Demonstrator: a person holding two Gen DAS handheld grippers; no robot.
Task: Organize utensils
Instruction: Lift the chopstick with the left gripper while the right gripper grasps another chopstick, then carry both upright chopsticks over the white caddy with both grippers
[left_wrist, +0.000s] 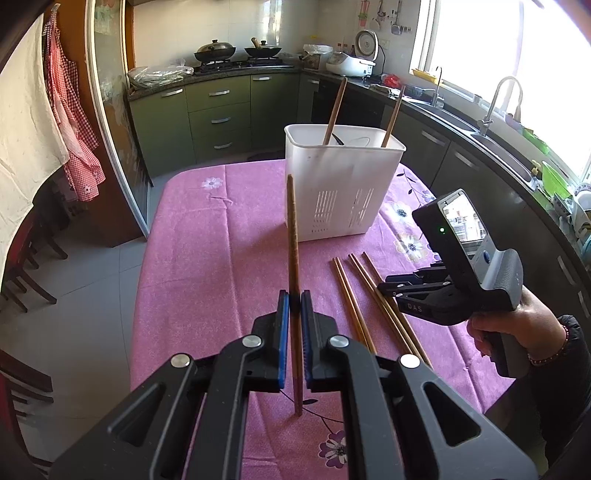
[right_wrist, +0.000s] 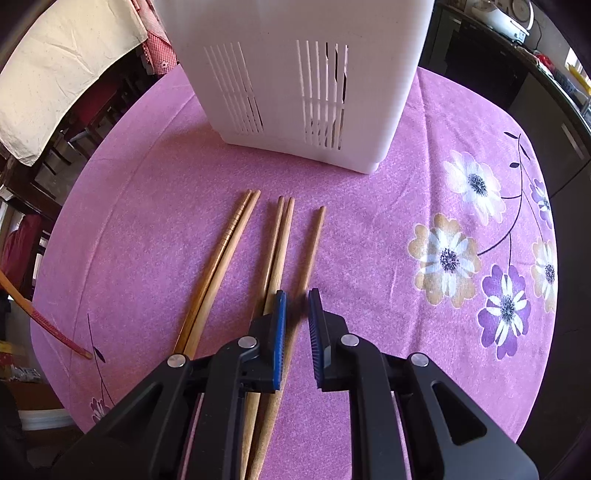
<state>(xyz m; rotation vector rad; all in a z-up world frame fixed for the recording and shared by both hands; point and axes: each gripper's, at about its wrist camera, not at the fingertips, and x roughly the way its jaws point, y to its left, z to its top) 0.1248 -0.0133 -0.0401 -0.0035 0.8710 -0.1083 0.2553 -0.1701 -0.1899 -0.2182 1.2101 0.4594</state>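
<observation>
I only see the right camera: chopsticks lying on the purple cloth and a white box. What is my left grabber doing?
Observer: The left gripper is shut on one chopstick, which pokes out above and below its blue pads.
Child: Is anything put away already?
Observer: Yes. Two chopsticks stick out of the open top of the white box, both leaning to the right.
</observation>
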